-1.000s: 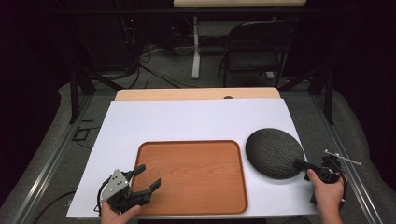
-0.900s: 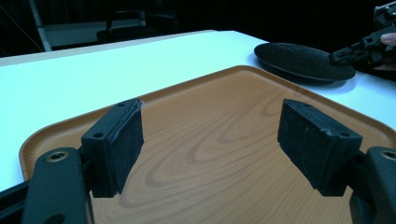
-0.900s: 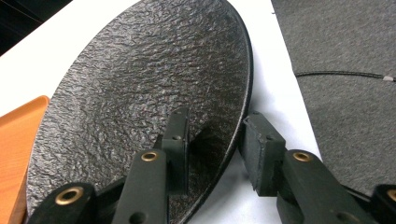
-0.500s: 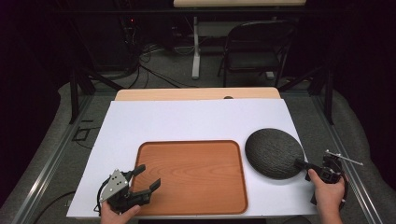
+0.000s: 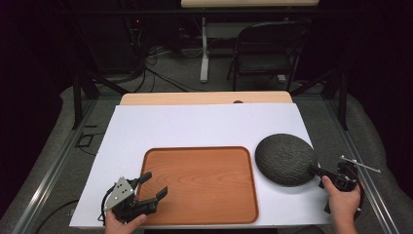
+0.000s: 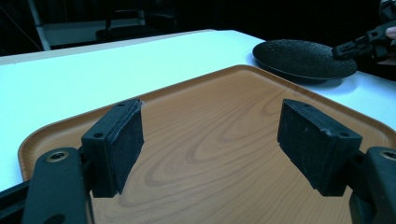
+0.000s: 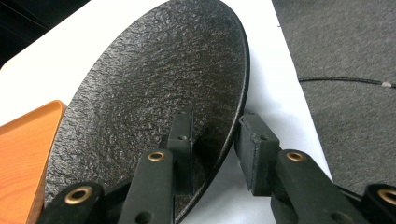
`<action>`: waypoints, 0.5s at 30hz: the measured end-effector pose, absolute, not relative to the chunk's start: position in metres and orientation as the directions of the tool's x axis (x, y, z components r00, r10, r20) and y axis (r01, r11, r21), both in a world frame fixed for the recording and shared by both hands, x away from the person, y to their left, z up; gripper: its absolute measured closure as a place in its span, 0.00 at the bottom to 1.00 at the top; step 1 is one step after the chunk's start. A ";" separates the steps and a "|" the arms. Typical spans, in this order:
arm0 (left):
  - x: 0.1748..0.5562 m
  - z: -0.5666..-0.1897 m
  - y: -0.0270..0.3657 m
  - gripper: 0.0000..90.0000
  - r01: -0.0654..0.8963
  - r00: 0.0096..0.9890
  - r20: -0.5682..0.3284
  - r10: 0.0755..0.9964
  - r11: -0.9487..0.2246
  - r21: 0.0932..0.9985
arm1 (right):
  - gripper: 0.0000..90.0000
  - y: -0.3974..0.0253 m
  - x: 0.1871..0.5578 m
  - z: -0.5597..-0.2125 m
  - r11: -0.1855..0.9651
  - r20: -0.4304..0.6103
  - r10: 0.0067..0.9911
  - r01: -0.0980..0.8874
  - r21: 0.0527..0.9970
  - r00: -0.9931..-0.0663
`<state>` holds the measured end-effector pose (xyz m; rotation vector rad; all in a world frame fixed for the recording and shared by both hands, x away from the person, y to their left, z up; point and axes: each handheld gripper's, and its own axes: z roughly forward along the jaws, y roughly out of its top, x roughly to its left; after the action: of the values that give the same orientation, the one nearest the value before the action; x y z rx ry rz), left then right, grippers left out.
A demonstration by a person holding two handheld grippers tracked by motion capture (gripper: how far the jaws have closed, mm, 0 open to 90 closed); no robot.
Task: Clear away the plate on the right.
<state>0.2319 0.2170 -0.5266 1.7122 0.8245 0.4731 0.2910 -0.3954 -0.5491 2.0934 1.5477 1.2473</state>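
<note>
While your left gripper (image 5: 148, 192) hangs wide open over the tray's (image 5: 204, 214) near-left corner with nothing between its jaws, your right gripper (image 5: 316, 170) straddles the plate's (image 5: 285, 158) near-right rim. One jaw is above the rim, one below, with a small gap showing in the right gripper view, so it looks partly closed and not yet clamped; I can't tell if the pads touch. The plate (image 7: 154, 88) sits flat on the white table (image 5: 195, 126) just right of the tray (image 7: 23, 154), near but apart. It looks stiff, dark and rough-textured, probably ceramic or stoneware, so judge it moderately heavy and breakable. The texture should help grip, yet a one-edge pinch will let it sag. Take hold deeper on the rim, squeeze firmly, and lift level. Farther off, a chair (image 5: 265, 48) and cables (image 5: 160, 73) stand on the floor.
</note>
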 end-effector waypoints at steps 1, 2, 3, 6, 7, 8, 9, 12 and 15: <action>0.232 -0.527 0.217 0.25 0.283 0.676 -0.098 0.730 -0.135 0.950 | 0.77 -0.394 0.291 -0.548 -0.407 0.485 0.872 0.656 0.636 0.070; 0.232 -0.527 0.217 0.25 0.284 0.676 -0.098 0.730 -0.135 0.949 | 0.77 -0.394 0.291 -0.547 -0.406 0.484 0.872 0.656 0.637 0.070; 0.232 -0.527 0.217 0.25 0.284 0.676 -0.098 0.730 -0.135 0.949 | 0.77 -0.395 0.290 -0.546 -0.395 0.473 0.879 0.654 0.645 0.063; 0.232 -0.527 0.216 0.25 0.290 0.675 -0.105 0.730 -0.131 0.948 | 0.78 -0.394 0.290 -0.545 -0.398 0.475 0.878 0.646 0.651 0.062; 0.232 -0.527 0.216 0.25 0.290 0.675 -0.105 0.730 -0.131 0.948 | 0.78 -0.394 0.290 -0.545 -0.398 0.475 0.878 0.646 0.651 0.062; 0.232 -0.527 0.216 0.25 0.288 0.675 -0.103 0.730 -0.133 0.948 | 0.78 -0.393 0.290 -0.543 -0.398 0.475 0.878 0.644 0.653 0.061; 0.232 -0.527 0.216 0.25 0.288 0.675 -0.103 0.730 -0.133 0.948 | 0.78 -0.393 0.290 -0.543 -0.398 0.475 0.878 0.644 0.653 0.061; 0.233 -0.527 0.216 0.25 0.286 0.675 -0.102 0.731 -0.132 0.949 | 0.80 -0.392 0.290 -0.540 -0.401 0.478 0.877 0.636 0.659 0.057; 0.233 -0.527 0.216 0.25 0.287 0.675 -0.102 0.730 -0.133 0.949 | 0.80 -0.392 0.289 -0.538 -0.398 0.475 0.878 0.635 0.662 0.054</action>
<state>0.2328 0.2162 -0.5273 1.7129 0.8270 0.4689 0.2893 -0.3917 -0.5380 2.0595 1.5349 1.2641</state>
